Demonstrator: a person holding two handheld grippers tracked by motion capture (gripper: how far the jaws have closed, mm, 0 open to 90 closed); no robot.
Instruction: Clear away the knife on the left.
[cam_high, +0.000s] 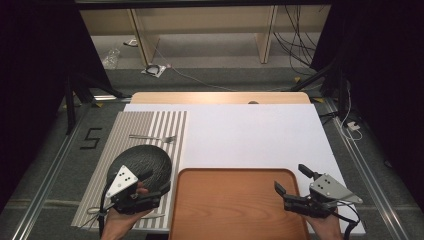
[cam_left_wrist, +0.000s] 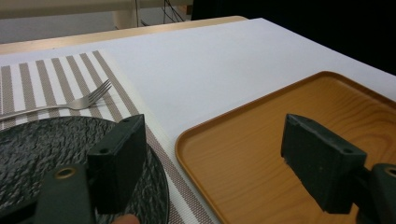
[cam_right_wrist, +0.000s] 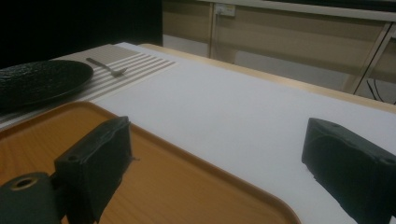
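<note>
Plainly the biggest thing in reach is the wooden tray (cam_high: 235, 205), lying flat at the near edge of the white table top (cam_high: 250, 135), with the right gripper (cam_high: 292, 180) hanging over its right rim, jaws spread wide and holding nothing. It looks stiff and light, smooth enough to slip, so a raised rim is probably the place to pinch. Next in size, the dark plate (cam_high: 145, 162) sits on the striped placemat (cam_high: 135, 130) just left of the tray; the left gripper (cam_high: 155, 181) hovers over the plate's near right edge, jaws apart and empty. I judge the plate heavy, rigid and breakable, its rough rim the best hold. Smallest, a metal fork (cam_high: 152, 137) lies beyond the plate. Shelving and cables stand on the floor behind.
</note>
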